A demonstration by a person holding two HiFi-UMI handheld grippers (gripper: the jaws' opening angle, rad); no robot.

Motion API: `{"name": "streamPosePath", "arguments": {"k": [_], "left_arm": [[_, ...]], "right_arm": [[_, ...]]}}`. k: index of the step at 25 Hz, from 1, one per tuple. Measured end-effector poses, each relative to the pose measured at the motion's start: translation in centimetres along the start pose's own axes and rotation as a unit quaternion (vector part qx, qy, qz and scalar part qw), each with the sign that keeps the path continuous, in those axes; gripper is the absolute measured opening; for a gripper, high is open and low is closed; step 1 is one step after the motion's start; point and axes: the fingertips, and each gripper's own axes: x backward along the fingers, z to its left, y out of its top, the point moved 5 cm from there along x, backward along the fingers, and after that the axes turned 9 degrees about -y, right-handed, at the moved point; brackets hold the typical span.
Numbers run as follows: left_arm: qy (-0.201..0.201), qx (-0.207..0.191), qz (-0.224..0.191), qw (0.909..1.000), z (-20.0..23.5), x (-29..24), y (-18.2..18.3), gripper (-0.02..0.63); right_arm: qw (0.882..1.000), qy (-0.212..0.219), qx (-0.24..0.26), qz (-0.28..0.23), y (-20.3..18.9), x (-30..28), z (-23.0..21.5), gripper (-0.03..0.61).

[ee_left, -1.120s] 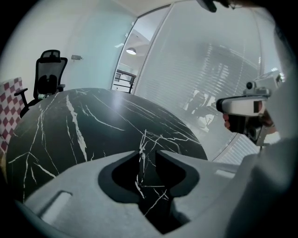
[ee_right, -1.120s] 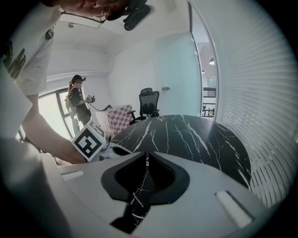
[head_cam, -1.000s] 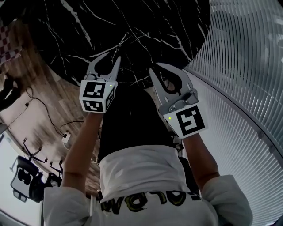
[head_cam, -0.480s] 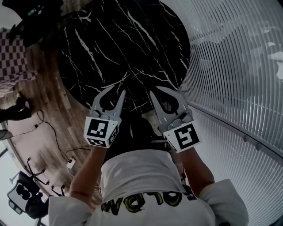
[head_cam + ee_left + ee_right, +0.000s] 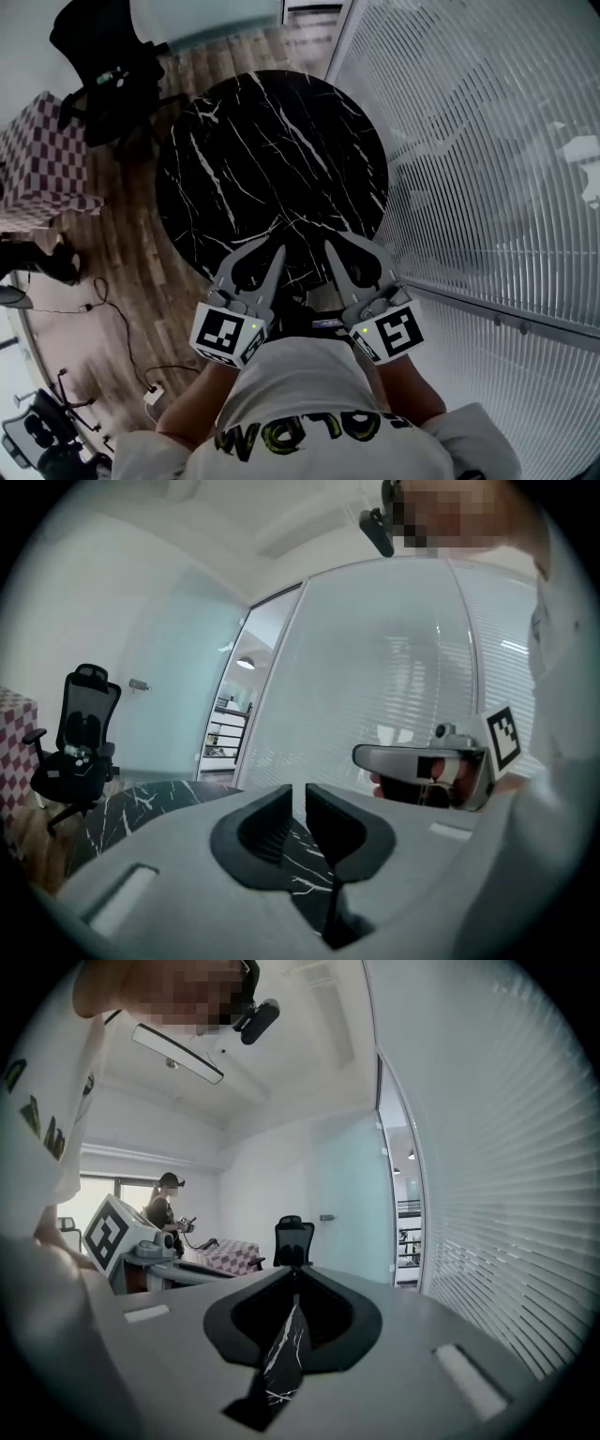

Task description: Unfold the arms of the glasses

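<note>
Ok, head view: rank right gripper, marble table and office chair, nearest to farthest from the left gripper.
The left gripper has just been closing its jaws, nothing between them.
1. right gripper, close beside it.
2. marble table, ahead and below.
3. office chair, beyond the table, upper left.

One round black table (image 5: 253, 150). Around it, one office chair (image 5: 103, 84), one checkered box (image 5: 42, 150) and one standing person (image 5: 164, 1206). Over its near edge, two grippers: left gripper (image 5: 272, 251), right gripper (image 5: 333, 251).

round black marble table (image 5: 272, 159) | wood floor (image 5: 122, 272) | slatted blinds (image 5: 487, 141) right | black chair (image 5: 103, 84)
</note>
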Motion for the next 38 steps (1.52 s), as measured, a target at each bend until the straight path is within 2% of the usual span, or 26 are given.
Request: {"name": "streamPosePath", "arguments": {"k": [4, 9, 15, 19, 38], "left_arm": [[-0.017, -0.012, -0.019, 0.9996, -1.6, 0.2, 2.4, 0.005], [-0.028, -0.032, -0.026, 0.9988, -3.0, 0.6, 5.1, 0.005], [-0.018, -0.033, -0.063, 0.9973, -4.0, 1.7, 6.9, 0.003], [-0.014, -0.031, -0.072, 0.9968, -4.4, 2.1, 7.0, 0.003], [-0.021, -0.031, -0.051, 0.9980, -4.6, 1.9, 6.0, 0.003]], "right_arm": [[1.000, 0.006, -0.010, -0.020, 2.3, 0.9, 0.3, 0.021], [0.999, 0.011, -0.008, -0.043, 4.9, 1.9, 0.6, 0.020], [0.997, 0.021, -0.024, -0.064, 6.5, 3.4, 1.6, 0.017], [0.997, 0.021, -0.014, -0.071, 6.6, 3.8, 2.3, 0.008], [0.998, 0.031, -0.010, -0.053, 5.6, 3.4, 2.1, 0.003]]}}
